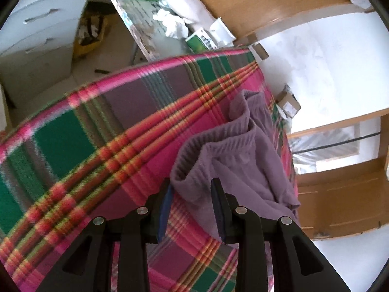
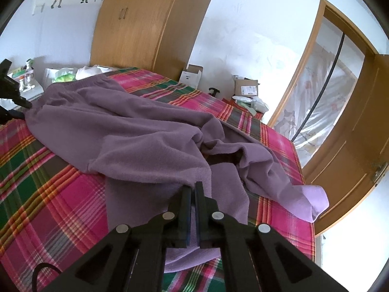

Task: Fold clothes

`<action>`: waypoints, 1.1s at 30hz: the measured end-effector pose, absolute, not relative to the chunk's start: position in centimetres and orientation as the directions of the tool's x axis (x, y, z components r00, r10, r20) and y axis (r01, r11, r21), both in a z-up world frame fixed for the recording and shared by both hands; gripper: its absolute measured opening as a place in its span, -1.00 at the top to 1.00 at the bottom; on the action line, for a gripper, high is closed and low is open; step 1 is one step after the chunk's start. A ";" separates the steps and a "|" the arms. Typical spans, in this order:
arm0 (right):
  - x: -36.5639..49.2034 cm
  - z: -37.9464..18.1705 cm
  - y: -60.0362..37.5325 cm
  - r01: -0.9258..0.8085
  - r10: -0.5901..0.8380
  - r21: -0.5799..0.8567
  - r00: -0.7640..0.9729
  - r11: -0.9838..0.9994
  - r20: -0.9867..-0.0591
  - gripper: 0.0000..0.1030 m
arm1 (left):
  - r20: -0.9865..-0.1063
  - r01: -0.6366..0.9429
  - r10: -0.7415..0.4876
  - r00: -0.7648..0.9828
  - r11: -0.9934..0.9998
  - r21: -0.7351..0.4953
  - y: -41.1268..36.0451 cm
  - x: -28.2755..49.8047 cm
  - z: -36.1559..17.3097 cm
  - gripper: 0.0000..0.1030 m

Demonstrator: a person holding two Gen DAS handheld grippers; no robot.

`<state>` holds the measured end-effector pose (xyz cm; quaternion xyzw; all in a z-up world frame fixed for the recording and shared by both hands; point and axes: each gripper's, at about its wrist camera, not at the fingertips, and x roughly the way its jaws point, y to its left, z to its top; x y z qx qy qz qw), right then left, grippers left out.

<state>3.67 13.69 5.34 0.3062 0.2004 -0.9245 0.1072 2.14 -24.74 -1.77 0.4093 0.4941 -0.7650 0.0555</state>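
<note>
Purple fleece trousers (image 2: 136, 131) lie crumpled across a bed with a pink and green plaid sheet (image 2: 48, 170). Their ribbed waistband (image 1: 218, 143) points to the far left of the bed, and one leg end (image 2: 313, 202) hangs near the right edge. My left gripper (image 1: 192, 189) is open, with a corner of the waistband lying between its blue-padded fingers. My right gripper (image 2: 193, 189) is shut on a flat fold of the purple fabric near the bed's front. The left gripper (image 2: 12, 95) also shows as a dark shape at the waistband in the right wrist view.
A wooden wardrobe (image 2: 145, 24) stands behind the bed, and a wooden door (image 2: 352, 133) is open at the right. Cardboard boxes (image 2: 245, 86) sit on the floor beyond the bed. A cluttered side table (image 1: 170, 17) and a white dresser (image 1: 41, 36) flank the bed's far end.
</note>
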 end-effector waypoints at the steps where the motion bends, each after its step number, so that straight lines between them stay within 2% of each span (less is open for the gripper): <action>1: 3.7 5.3 13.6 0.321 -0.075 -0.305 -0.789 -0.897 -0.609 0.95 | -0.674 0.484 0.323 -0.664 -0.502 -0.717 -24.7 2.0 -1.9 0.37; 5: 3.9 5.5 13.5 0.319 -0.077 -0.303 -0.792 -0.898 -0.606 0.95 | -0.659 0.474 0.321 -0.680 -0.493 -0.730 -24.5 1.9 -1.9 0.41; 8: 4.4 5.8 13.3 0.320 -0.075 -0.317 -0.800 -0.893 -0.595 0.95 | -0.655 0.461 0.310 -0.689 -0.510 -0.726 -24.7 1.9 -1.6 0.75; 21: 8.5 8.7 12.8 0.334 -0.091 -0.371 -0.837 -0.867 -0.540 0.96 | -0.596 0.387 0.309 -0.741 -0.530 -0.755 -25.7 4.4 1.2 0.80; 29: 11.7 8.8 12.9 0.345 -0.095 -0.379 -0.834 -0.859 -0.544 0.96 | -0.585 0.384 0.294 -0.756 -0.524 -0.760 -26.7 6.7 1.7 0.81; 32: 12.9 8.9 12.8 0.363 -0.109 -0.375 -0.827 -0.853 -0.552 0.96 | -0.582 0.391 0.264 -0.769 -0.525 -0.756 -27.4 7.9 2.0 1.00; 33: 13.3 8.8 12.7 0.375 -0.117 -0.376 -0.822 -0.847 -0.557 0.96 | -0.581 0.391 0.252 -0.774 -0.530 -0.752 -27.7 8.3 2.1 1.00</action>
